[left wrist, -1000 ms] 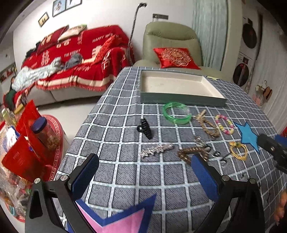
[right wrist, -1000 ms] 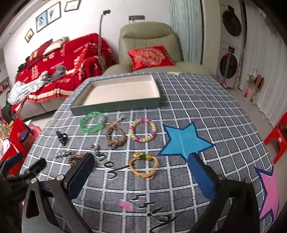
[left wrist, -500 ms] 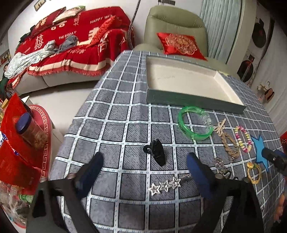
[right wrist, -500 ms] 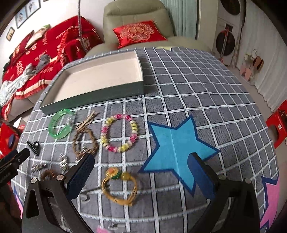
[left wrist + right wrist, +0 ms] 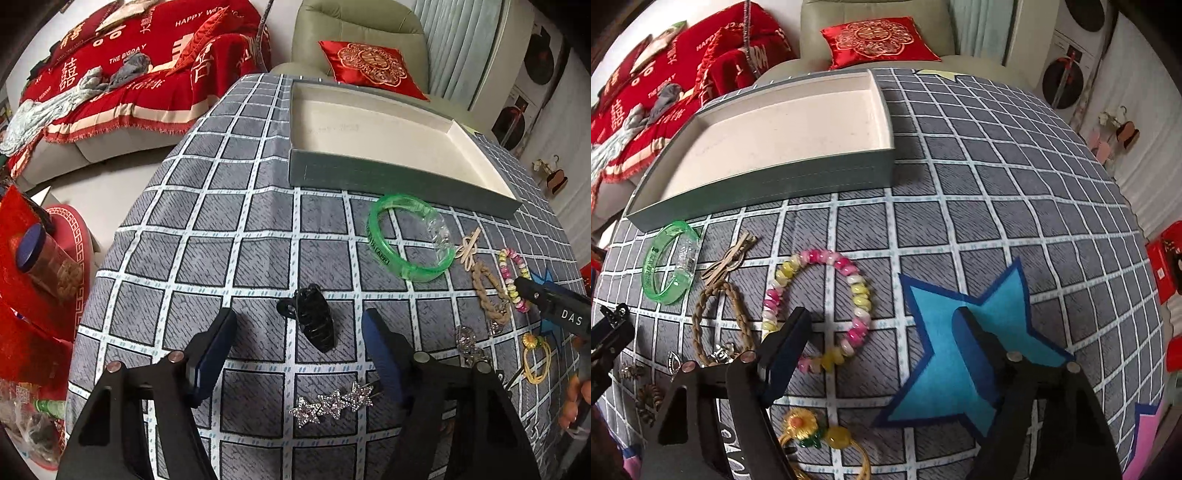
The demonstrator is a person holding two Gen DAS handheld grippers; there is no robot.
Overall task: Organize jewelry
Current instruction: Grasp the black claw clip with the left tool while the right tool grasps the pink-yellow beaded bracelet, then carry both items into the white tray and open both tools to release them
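Grey checked tablecloth (image 5: 240,206), green bangle (image 5: 408,240), black clip (image 5: 314,325), pink-yellow beads (image 5: 820,306).

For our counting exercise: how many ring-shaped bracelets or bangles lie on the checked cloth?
4. Green bangle nearest the tray; braided rope bracelet beside it; pink-and-yellow bead bracelet partly between the right gripper's fingers; yellow cord bracelet at the bottom edge. Others may be hidden.

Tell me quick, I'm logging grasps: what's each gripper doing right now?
Left gripper: open, jaws just been closing, black hair claw between them, not gripped.
Right gripper: open, jaws just been closing over the pink-and-yellow bead bracelet, nothing held.
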